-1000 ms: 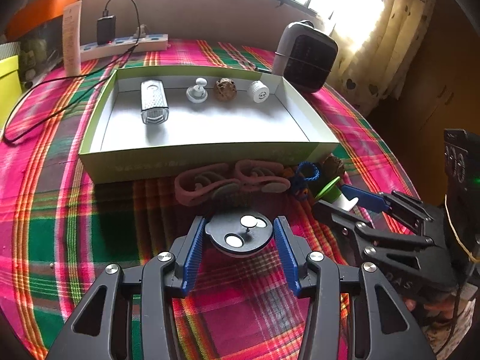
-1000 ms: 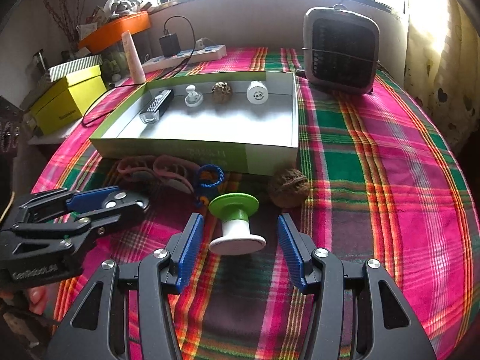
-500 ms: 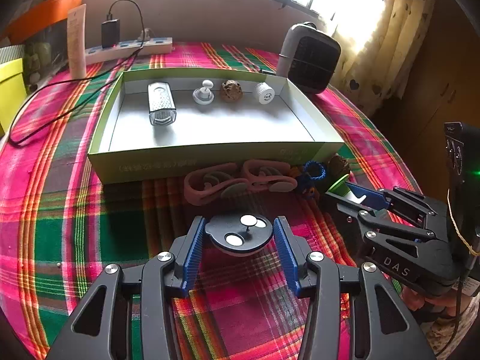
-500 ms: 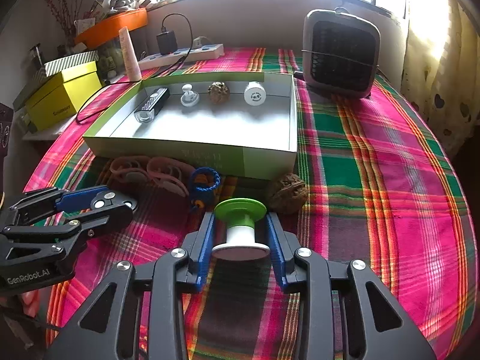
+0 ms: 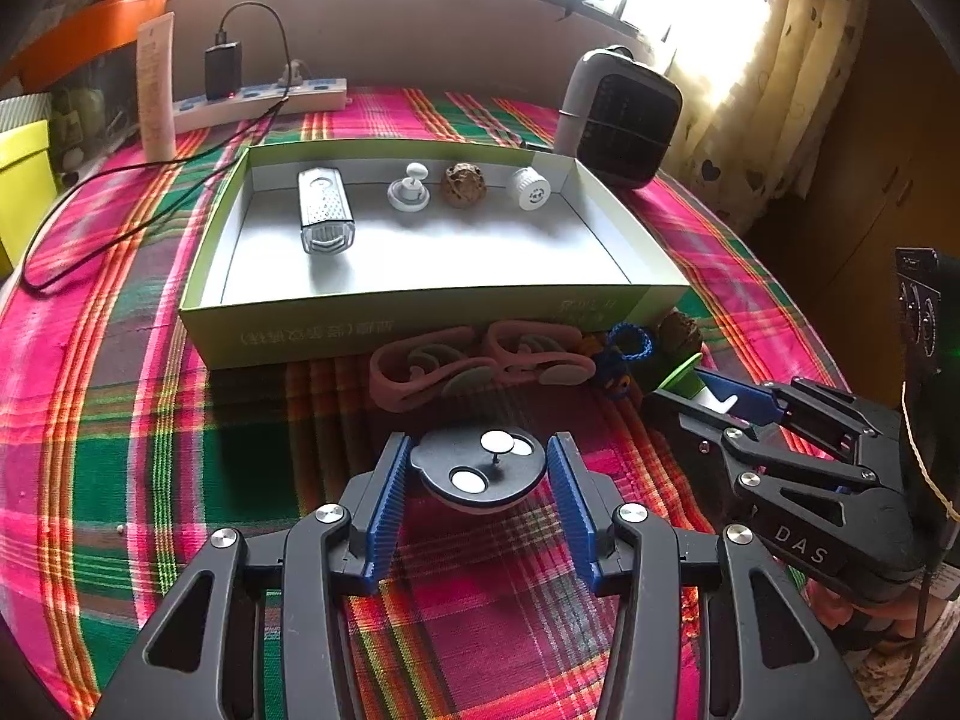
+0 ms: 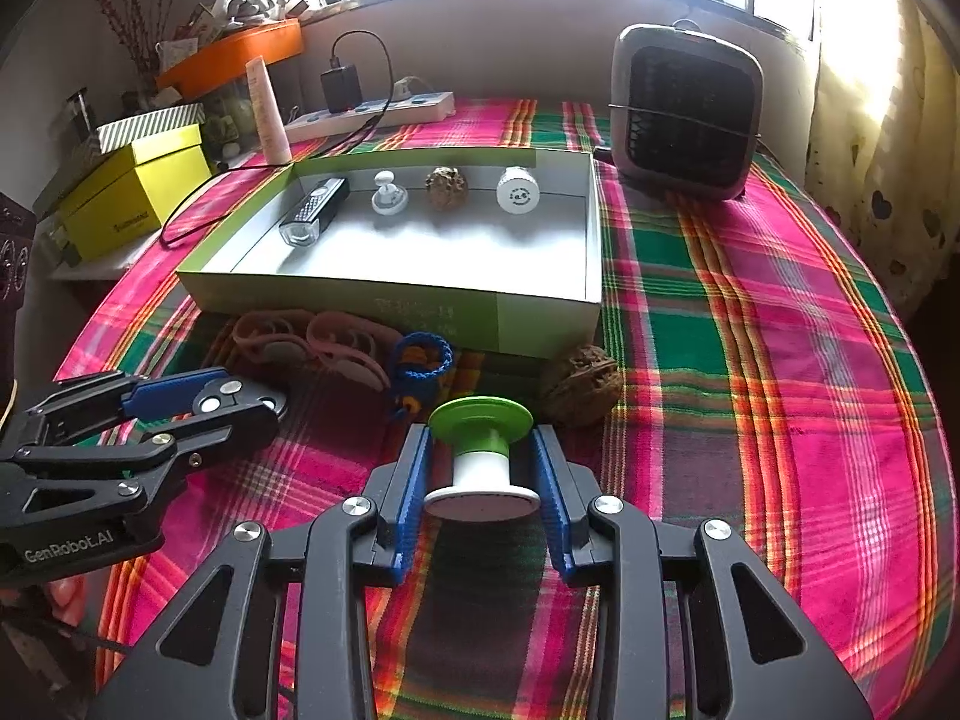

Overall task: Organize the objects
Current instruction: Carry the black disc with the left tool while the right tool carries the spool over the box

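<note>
Both grippers are closed on small items just in front of the green box. Left gripper (image 5: pixel 479 480) has its blue pads narrowed onto a black disc with white round studs (image 5: pixel 480 468), both pads touching the disc's sides. Right gripper (image 6: pixel 480 474) has its pads pressed against a spool with a green top and white stem (image 6: pixel 480 456), which lies tilted with its white base toward the camera.

Directly ahead of the left gripper, pink silicone straps (image 5: pixel 474 360) lie against the near wall of the green box (image 5: pixel 420 312). Ahead and to the right of the straps sit a blue braided ring (image 5: pixel 630 343) and a walnut (image 5: pixel 681 330); from the right gripper's view the ring (image 6: pixel 423 360) is just ahead-left of the spool and the walnut (image 6: pixel 581 383) just ahead-right, near the box's corner.

Inside the box, along its far wall, stand in a row from left to right a silver bike light (image 5: pixel 324 213), a small white knob (image 5: pixel 409 192), a second walnut (image 5: pixel 463 184) and a white ribbed cap (image 5: pixel 529 188).

Beyond the box, ahead-right of both grippers, stands a small grey fan heater (image 6: pixel 684 114); ahead-left a white power strip (image 6: pixel 372 114) with a black charger plugged in lies on the plaid tablecloth (image 6: pixel 750 312). Far left of the right gripper is a yellow box (image 6: pixel 132 192).
</note>
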Demonstrator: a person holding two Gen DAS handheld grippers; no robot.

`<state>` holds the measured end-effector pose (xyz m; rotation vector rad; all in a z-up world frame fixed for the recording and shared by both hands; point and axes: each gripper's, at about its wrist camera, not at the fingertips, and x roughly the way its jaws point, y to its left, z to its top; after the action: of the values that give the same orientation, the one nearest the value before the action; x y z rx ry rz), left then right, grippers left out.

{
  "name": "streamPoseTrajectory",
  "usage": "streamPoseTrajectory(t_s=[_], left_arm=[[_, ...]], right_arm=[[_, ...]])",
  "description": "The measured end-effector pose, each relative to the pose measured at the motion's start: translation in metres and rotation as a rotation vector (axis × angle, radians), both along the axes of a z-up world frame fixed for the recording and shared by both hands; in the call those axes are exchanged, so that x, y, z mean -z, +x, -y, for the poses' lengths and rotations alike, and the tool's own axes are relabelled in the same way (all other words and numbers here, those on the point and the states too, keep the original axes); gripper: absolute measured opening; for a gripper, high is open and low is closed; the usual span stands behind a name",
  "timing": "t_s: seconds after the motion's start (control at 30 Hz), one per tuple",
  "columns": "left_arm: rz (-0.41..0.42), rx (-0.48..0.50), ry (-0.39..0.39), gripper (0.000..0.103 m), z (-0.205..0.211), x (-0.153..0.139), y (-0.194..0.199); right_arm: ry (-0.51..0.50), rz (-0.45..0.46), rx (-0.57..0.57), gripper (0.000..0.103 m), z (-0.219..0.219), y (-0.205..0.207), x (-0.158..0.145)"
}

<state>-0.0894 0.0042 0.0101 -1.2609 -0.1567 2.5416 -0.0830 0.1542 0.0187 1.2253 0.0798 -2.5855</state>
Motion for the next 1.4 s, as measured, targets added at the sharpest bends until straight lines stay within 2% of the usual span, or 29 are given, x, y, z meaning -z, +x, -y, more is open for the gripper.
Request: streamPoseTrajectory(t_s=[0.7,1.4], left_arm=[[-0.049,0.008,-0.015,0.045,-0.002,-0.014,0.009],[-0.108,-0.037,-0.016,0.045,0.013,-0.038,0.000]], right_arm=[[-0.038,-0.022,-0.023,0.035,0.001,0.005,-0.014],[-0.058,-0.067,-0.069,0.035,0.011,-0.007,-0.039]])
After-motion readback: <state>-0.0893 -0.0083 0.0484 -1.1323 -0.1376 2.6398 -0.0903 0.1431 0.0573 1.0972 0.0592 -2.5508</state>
